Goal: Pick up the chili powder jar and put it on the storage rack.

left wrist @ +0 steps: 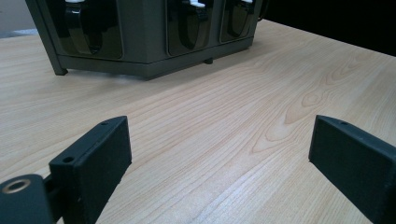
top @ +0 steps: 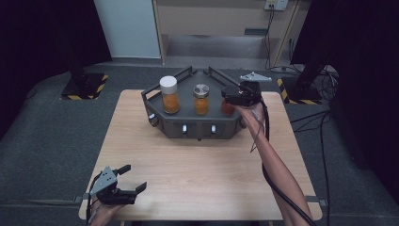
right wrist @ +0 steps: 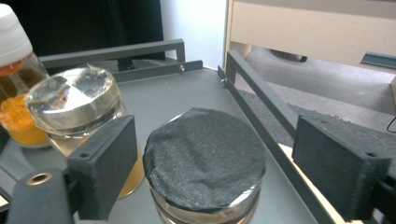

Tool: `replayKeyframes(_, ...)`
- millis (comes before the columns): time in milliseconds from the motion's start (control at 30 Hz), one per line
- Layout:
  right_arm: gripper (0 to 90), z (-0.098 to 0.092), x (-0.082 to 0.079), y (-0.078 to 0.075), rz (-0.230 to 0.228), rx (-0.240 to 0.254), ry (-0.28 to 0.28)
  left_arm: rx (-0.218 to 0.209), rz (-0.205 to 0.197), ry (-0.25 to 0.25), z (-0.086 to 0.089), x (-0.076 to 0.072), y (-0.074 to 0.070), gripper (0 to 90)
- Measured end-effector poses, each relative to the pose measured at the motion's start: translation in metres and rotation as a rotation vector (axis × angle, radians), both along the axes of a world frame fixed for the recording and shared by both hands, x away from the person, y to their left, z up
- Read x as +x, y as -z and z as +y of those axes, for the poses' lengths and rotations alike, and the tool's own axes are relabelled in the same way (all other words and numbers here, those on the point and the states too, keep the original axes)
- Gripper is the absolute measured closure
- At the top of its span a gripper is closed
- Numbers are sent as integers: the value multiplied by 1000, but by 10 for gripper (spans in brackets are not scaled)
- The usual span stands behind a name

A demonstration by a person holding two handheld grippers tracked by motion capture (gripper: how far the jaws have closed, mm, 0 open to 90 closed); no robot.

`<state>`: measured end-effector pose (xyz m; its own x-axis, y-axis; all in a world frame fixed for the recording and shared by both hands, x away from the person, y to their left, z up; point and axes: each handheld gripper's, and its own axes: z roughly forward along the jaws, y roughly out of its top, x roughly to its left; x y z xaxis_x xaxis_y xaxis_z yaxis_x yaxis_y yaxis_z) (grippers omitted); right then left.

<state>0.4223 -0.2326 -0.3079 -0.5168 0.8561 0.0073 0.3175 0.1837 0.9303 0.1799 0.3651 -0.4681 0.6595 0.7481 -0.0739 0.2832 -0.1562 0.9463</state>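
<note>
A dark grey tray [top: 197,127] at the table's far middle holds three jars of orange stuff. The left jar [top: 169,94] has a white cap and the middle jar [top: 201,99] a silver foil lid. My right gripper [top: 230,96] hovers over the right jar [top: 227,109]. In the right gripper view that jar's dark grey lid [right wrist: 205,158] lies between the jaws of my right gripper [right wrist: 215,144], which stand open with a gap on each side. The foil-lidded jar [right wrist: 70,100] is just beyond the left jaw. My left gripper [top: 132,179] rests open near the table's front left corner.
The tray has raised rails [right wrist: 261,102] around its back and right side, close to the right jaw. In the left gripper view the tray's front wall [left wrist: 140,56] stands far ahead of the open left gripper [left wrist: 219,149], across bare wooden table [left wrist: 233,93]. Cables trail from the right arm.
</note>
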Motion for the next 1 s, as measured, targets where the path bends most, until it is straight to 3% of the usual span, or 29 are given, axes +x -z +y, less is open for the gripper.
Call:
replayKeyframes(400, 116, -7, -15, -20, -60, -15, -24, -2, -3, 0, 0, 0, 0, 48)
replayKeyframes(767, 116, -9, -34, -38, -111, -6, -93, -4, -1, -2, 0, 0, 0, 48)
replayKeyframes(1000, 117, -14, -52, -38, -127, 3, -145, -9, -4, -4, 1, -1, 0, 48)
